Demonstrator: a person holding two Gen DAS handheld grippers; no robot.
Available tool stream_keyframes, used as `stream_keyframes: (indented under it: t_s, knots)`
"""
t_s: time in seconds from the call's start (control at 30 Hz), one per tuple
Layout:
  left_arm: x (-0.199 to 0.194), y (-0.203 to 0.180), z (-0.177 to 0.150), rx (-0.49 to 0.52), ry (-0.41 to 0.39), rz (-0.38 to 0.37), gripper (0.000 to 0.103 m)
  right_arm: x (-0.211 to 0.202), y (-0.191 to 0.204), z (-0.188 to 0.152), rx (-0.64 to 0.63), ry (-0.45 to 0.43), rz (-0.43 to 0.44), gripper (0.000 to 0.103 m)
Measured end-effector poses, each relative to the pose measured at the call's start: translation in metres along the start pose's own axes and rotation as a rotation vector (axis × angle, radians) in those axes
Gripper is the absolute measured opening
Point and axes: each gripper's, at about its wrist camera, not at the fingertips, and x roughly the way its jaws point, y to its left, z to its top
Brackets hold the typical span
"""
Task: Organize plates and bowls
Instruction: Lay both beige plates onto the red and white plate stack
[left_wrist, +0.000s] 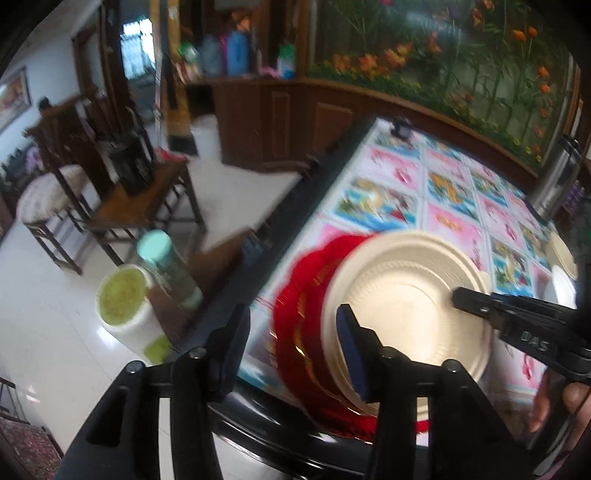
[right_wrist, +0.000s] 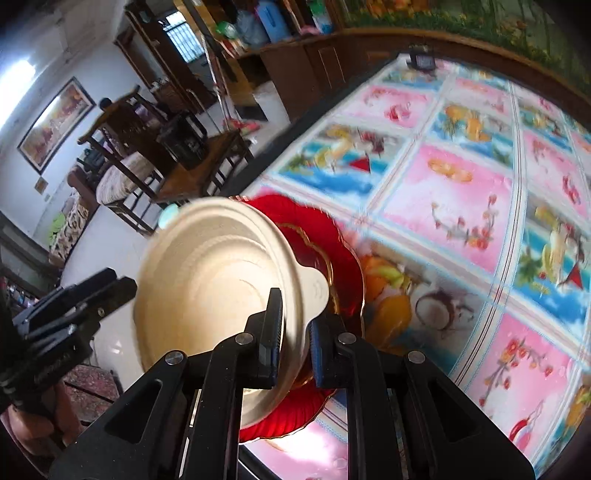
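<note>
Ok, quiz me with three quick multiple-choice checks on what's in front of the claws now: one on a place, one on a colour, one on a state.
1. Where does the beige bowl sit?
A. On the red plates near the table edge
B. On a chair seat
C. On the floor

2. What colour are the plates under that bowl?
A. Blue
B. Red
C. Green

3. How does the left claw stand?
A. Wide open
B. Shut on the bowl
C. Shut on a red plate

Answers:
1 A: both views show the bowl resting on the red stack by the dark table rim.
2 B: red scalloped rims stick out around the bowl.
3 A: its fingers are spread far apart, with nothing pinched between them.
</note>
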Motion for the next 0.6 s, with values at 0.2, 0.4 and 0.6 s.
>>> stream_keyframes:
  t_s: [0.2, 0.4, 0.6]
  knots:
    - [-0.020, -0.012, 0.003, 0.071, -0.120, 0.082, 0.067, -0.026, -0.002, 0.007, -0.008, -0.123, 0.059, 0.024]
    - [-0.008, -0.023, 0.002, 0.111, -0.073, 0.061, 0.068, -0.014, -0.012, 0.004, 0.040, -0.109, 0.063, 0.028]
    - [-0.006, -0.020, 0.003, 0.087, -0.062, 0.055, 0.068, -0.009, -0.010, 0.001, 0.032, -0.100, 0.073, 0.028]
